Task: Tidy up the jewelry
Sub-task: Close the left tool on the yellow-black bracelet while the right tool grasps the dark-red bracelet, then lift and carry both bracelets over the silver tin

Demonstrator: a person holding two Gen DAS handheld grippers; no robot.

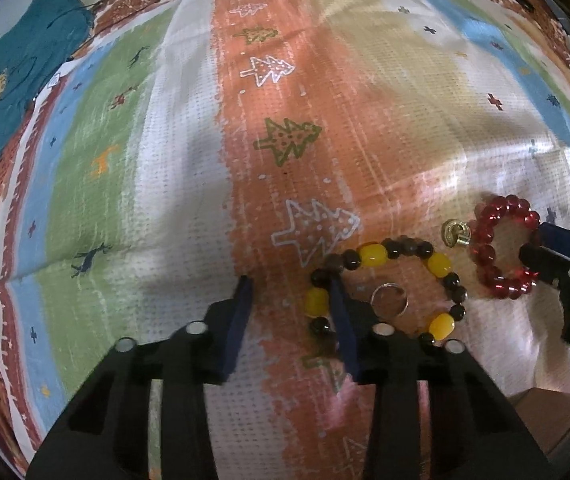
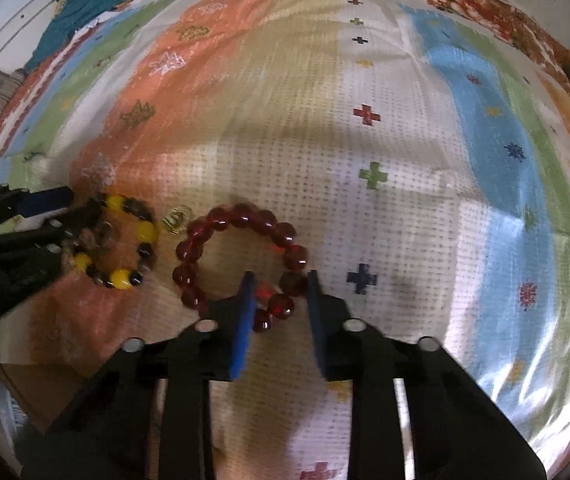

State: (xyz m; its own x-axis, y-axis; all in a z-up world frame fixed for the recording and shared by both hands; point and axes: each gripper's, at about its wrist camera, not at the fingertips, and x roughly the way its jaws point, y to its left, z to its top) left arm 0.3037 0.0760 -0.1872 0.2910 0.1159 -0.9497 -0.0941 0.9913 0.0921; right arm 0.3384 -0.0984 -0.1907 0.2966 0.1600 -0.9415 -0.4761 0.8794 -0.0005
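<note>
Right gripper: your right gripper [image 2: 279, 280] stood open, its blue pads on either side of the near beads of the red bracelet, with gaps still showing and nothing clamped.
Left gripper: your left gripper [image 1: 291, 286] was open too, wide apart; its right finger [image 1: 341, 316] lay over the near-left arc of the yellow-and-dark bracelet, the left finger on bare cloth.
Red bracelet: the red bracelet [image 2: 205, 232] lay flat on the white band of the cloth, a full loop of glossy beads, with its near side between your right gripper's pads.
Yellow-and-dark bracelet: the yellow-and-dark bracelet [image 1: 439, 264] lay flat on the orange stripe, just left of the red one and apart from it.
Ring: a thin ring [image 1: 389, 299] rested inside the loop of the yellow-and-dark bracelet; I cannot tell whether it touched the beads.
Gold charm: a small gold charm [image 1: 456, 233] sat between the two bracelets, just beside the red beads.
Surface: the patterned cloth [image 1: 285, 80] with tree and cross motifs carried everything; what lay beneath it was hidden.
Far corner: a teal garment [image 1: 33, 60] lay crumpled at the far left edge of the cloth, well apart from the jewelry.
</note>
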